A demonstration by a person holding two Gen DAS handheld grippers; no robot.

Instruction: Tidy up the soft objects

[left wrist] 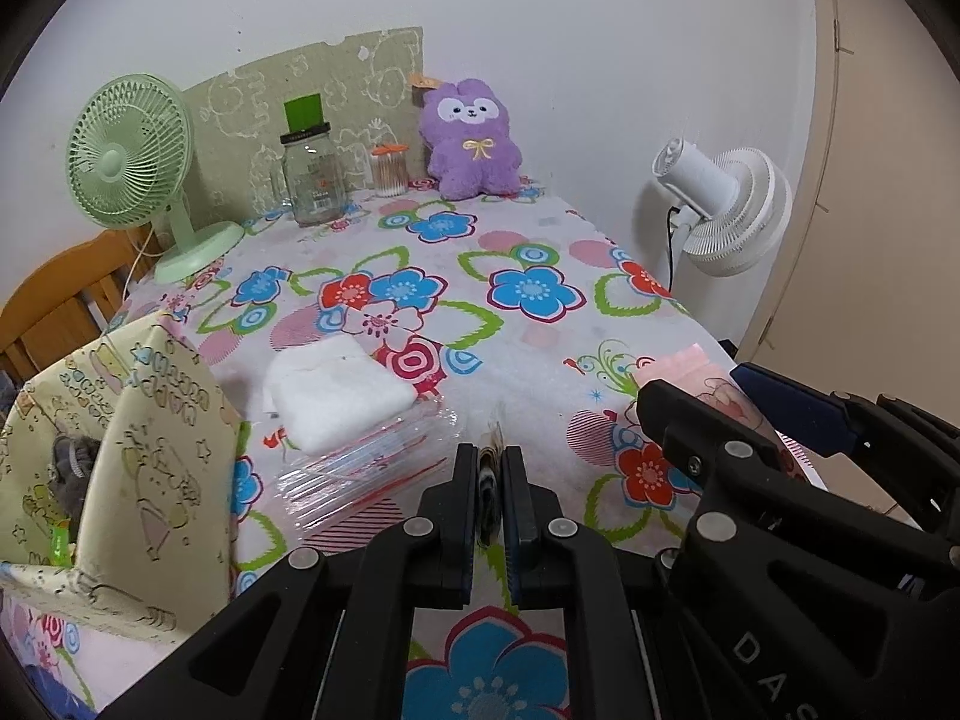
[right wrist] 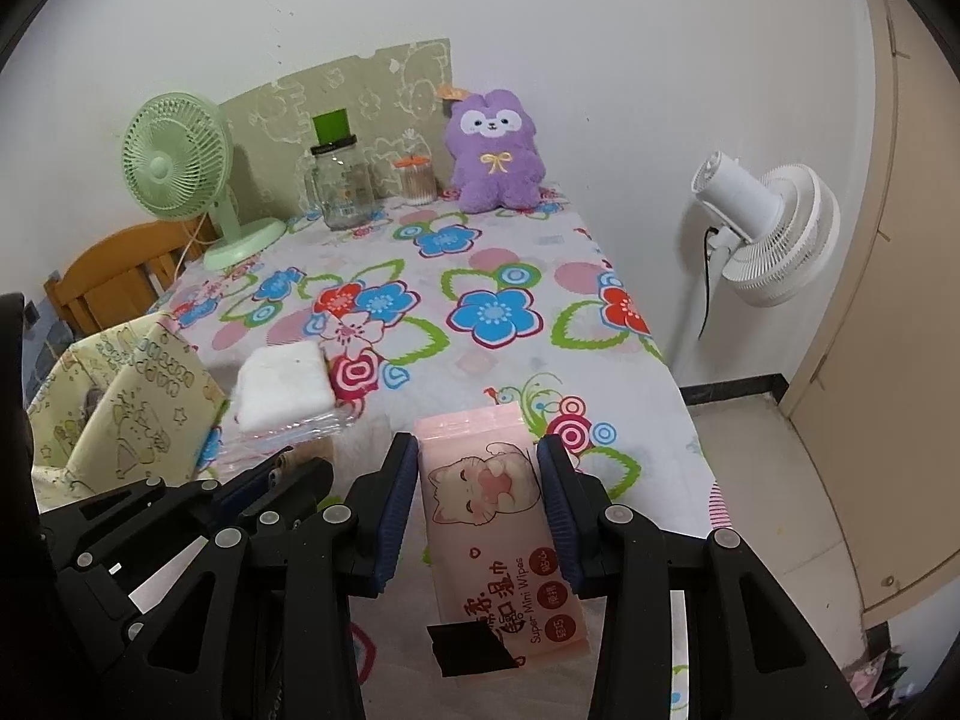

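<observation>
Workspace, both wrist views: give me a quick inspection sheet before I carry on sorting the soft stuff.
Surface: table under a floral tablecloth.
Job's things: pink wipes pack between the right jaws; white folded cloth on clear plastic packs; purple plush at the far edge; patterned fabric bin at left.
Clutter: green desk fan, glass jar, cotton-swab tub.
Grippers: left gripper shut on a thin folded item, hard to identify; right gripper shut on the wipes pack.
Cables: cord at the green fan's base; black cord on the white fan.
Surroundings: white floor fan, wooden chair, wall, door.
</observation>
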